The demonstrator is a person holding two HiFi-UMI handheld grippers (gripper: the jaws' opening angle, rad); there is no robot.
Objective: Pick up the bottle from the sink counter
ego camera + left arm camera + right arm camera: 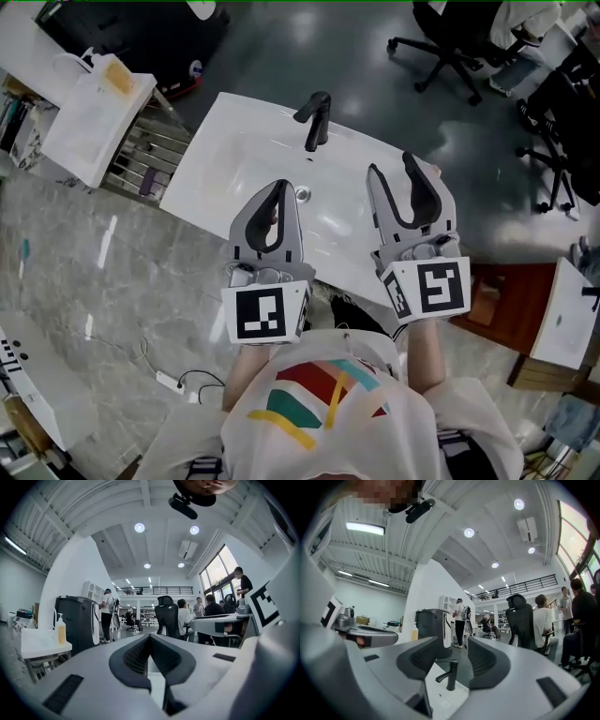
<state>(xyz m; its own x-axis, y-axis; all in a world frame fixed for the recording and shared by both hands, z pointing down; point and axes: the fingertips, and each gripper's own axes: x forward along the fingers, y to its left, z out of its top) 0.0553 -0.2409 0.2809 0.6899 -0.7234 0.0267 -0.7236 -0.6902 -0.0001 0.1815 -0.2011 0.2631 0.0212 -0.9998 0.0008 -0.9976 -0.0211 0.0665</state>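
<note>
From the head view, the left gripper [279, 187] hung over the front of the white sink [234, 159] with its jaws pressed together and empty. The right gripper [392, 167] beside it had its jaws apart. A black tap [317, 120] stood at the sink's back edge. The bottle [118, 77] sat on a white stand [84, 131], well left of the sink.

In the left gripper view, the jaw tips met, and the bottle stood upright at far left.

In the right gripper view, the open jaws held nothing, and the tap showed beyond them, untouched.

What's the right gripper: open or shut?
Open. Right gripper jaws stand apart, nothing between them; the faucet shows through the gap.
</note>
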